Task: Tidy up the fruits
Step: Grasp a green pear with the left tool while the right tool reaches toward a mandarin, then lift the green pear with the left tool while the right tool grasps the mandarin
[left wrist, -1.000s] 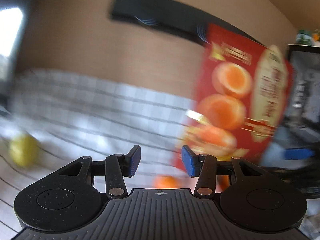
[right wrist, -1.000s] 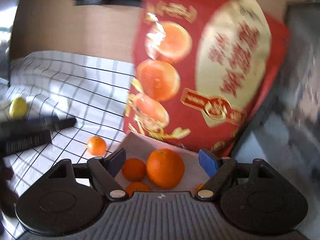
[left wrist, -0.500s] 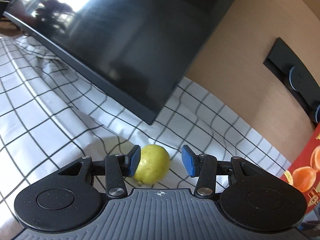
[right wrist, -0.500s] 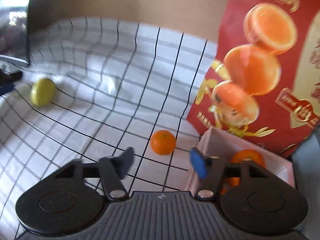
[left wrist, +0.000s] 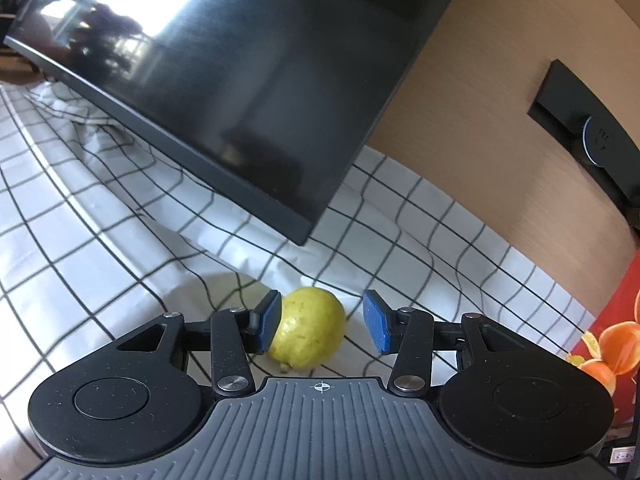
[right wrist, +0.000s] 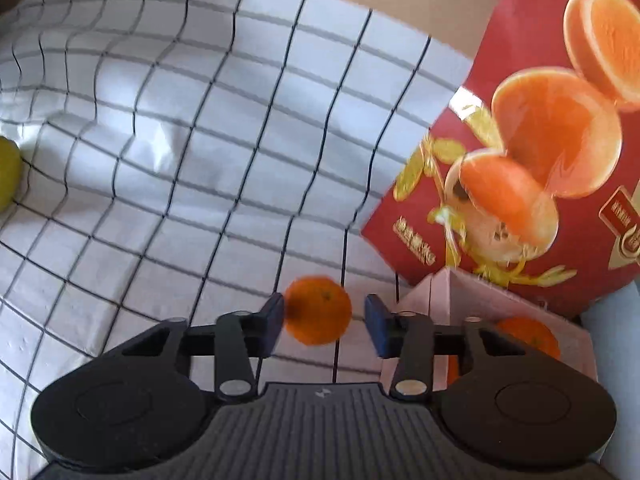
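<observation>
A yellow-green fruit [left wrist: 308,328] lies on the checked cloth [left wrist: 100,240] between the fingers of my open left gripper [left wrist: 322,326]; the left pad touches or nearly touches it, and the right pad stands apart. The same fruit shows at the left edge of the right wrist view [right wrist: 7,176]. A small orange [right wrist: 318,310] lies on the cloth between the fingers of my open right gripper [right wrist: 324,322], close to the left pad. A pale open box [right wrist: 440,292] to the right holds more oranges [right wrist: 528,334].
A black monitor [left wrist: 240,80] overhangs the cloth just beyond the yellow fruit. A tall red carton printed with oranges [right wrist: 540,140] stands behind the pale box. A tan wall with a dark panel [left wrist: 580,136] runs along the back.
Both grippers have moved closer to their fruits. The right gripper swung left and down, so the small orange now sits between its fingers. The left view changed little.
</observation>
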Tool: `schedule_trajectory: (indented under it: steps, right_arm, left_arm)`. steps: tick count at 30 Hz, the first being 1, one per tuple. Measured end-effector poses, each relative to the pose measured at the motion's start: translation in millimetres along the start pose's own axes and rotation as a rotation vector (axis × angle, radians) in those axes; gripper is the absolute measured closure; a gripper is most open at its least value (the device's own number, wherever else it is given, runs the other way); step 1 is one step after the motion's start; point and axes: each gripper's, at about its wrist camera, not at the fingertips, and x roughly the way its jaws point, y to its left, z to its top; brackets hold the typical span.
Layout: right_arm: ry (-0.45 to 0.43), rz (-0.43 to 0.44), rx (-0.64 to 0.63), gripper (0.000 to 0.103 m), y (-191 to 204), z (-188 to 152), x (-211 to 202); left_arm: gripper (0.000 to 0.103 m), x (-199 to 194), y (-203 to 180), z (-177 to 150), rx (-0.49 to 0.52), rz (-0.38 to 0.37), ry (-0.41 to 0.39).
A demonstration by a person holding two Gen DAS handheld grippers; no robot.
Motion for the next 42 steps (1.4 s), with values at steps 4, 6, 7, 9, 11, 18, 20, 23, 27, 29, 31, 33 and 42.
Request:
schedule_trajectory:
  steps: [4,6,7,9,11,18,20,23,27,29,31,33,42]
  right_arm:
    - [0.006,0.022,-0.007,0.074,0.0,-6.3,-5.2]
    - [-0.015,0.049,-0.016,0.094,-2.3,-11.6,-15.1]
    - [-0.018,0.078,-0.021,0.095,-3.7,-13.8,-20.3]
    - [-0.040,0.156,-0.035,0.095,-10.2,-23.7,-37.6]
    - [-0.076,0.214,-0.070,0.095,-10.3,-38.2,-60.7]
    - [-0.122,0.362,-0.022,0.090,-41.6,-57.4,-96.0]
    - [-0.126,0.383,0.037,0.079,-58.1,-59.5,-101.2]
    - [-0.134,0.390,0.106,0.057,-76.6,-66.9,-101.3]
    - [-0.117,0.357,0.100,0.055,-86.3,-75.6,-90.2]
    - [-0.107,0.345,0.105,0.055,-89.3,-77.6,-85.5]
    - [-0.101,0.342,0.112,0.054,-93.0,-79.3,-82.4]
    - [-0.097,0.338,0.110,0.049,-93.1,-80.8,-80.4]
    - [-0.142,0.276,0.006,0.042,-72.6,-79.3,-93.7]
  left_arm:
    - [0.053,-0.3,-0.1,-2.2,0.004,0.017,-0.004]
    - [0.053,-0.7,-0.1,-2.5,0.003,0.007,0.001]
    - [0.053,-0.6,-1.3,-2.6,0.008,0.003,0.001]
    - [0.053,-1.2,-4.1,-3.8,0.024,0.003,-0.001]
    - [0.053,0.5,-6.7,-6.2,0.046,0.010,0.000]
    - [0.053,11.9,-3.4,-9.9,0.061,0.040,-0.001]
    - [0.053,16.3,0.5,-5.8,0.048,0.009,-0.022]
    - [0.053,27.7,5.0,0.4,0.063,0.026,-0.031]
    - [0.053,41.0,6.0,-0.5,0.108,0.027,0.011]
    - [0.052,46.1,3.0,-3.0,0.131,0.007,0.046]
    - [0.051,48.1,-3.5,-7.2,0.185,0.024,0.043]
    - [0.049,49.8,-9.6,-11.3,0.248,0.057,0.042]
    - [0.037,67.0,2.2,-11.8,0.189,-0.022,0.141]
